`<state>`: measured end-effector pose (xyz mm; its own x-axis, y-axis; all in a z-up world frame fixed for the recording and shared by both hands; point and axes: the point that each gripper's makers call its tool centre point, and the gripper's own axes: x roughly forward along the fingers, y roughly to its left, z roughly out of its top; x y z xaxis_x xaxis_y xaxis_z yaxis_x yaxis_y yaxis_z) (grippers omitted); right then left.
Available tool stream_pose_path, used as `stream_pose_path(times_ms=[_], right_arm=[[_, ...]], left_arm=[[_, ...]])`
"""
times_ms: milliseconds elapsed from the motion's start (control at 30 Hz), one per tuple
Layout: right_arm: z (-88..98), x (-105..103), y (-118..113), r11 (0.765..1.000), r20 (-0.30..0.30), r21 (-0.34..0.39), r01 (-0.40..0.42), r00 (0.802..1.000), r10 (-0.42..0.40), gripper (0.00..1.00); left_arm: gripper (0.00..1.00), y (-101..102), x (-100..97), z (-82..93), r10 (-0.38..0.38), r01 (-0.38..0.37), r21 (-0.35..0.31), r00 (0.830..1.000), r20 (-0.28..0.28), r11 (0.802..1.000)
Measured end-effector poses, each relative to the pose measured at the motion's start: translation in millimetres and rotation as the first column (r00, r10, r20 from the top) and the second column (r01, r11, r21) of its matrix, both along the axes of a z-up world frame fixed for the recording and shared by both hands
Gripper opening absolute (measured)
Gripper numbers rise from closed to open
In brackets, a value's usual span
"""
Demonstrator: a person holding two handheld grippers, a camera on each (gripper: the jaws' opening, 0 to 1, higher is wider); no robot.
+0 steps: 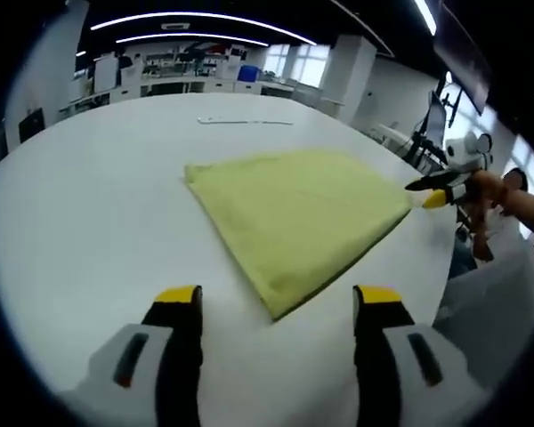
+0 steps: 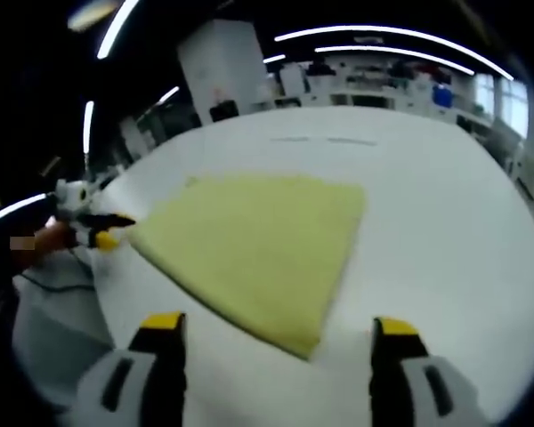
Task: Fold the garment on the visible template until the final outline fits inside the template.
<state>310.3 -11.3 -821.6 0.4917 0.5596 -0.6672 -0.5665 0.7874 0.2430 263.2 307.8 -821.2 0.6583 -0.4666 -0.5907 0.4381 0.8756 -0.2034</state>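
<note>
Left gripper view: one folded yellow garment (image 1: 295,219) on the table (image 1: 89,222), both claws gaping, empty.

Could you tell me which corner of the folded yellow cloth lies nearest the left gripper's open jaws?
The corner pointing between the left gripper jaws; the yellow cloth's other corners lie farther off.
</note>
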Motion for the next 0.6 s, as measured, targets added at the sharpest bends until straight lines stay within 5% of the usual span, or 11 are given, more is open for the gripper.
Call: stream_pose_path(times_ms=[233,600], right_arm=[[11.1,4.7,3.9,1.0,0.021,-0.002,-0.006,1.0,0.006,0.99],[34.5,5.6,8.1,1.0,0.05,-0.013,-0.018,0.999,0.018,0.99]], left_arm=[[0.79,2.6,4.8,7.3,0.011,-0.011,-0.005,1.0,0.015,1.0],[0.88,8.4,7.8,27.6,0.024,-0.024,-0.005,0.999,0.029,1.0]])
